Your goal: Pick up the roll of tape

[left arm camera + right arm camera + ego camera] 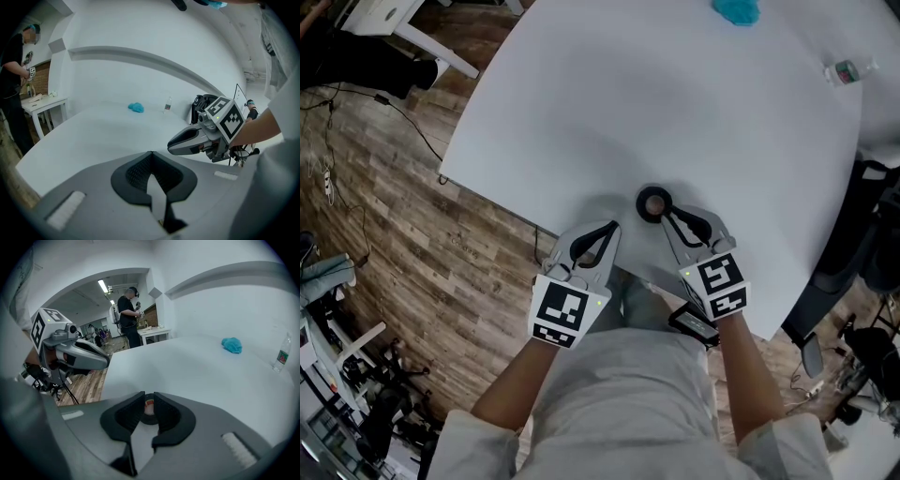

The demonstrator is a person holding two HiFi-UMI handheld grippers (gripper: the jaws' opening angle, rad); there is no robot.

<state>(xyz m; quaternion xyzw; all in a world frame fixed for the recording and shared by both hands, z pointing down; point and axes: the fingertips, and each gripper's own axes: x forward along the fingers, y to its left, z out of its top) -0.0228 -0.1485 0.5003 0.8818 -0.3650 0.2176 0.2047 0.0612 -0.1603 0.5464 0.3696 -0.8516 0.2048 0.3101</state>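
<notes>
Tape roll [653, 202] lies by the near edge of the counter [675, 112]; right claw [665, 215], barely spread, should straddle its wall before pinching.

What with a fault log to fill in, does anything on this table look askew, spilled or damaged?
Nothing stands out. The roll of tape lies flat near the edge of the white table, the bottle stands upright with nothing spilled around it, and the blue cloth is merely crumpled.
</notes>
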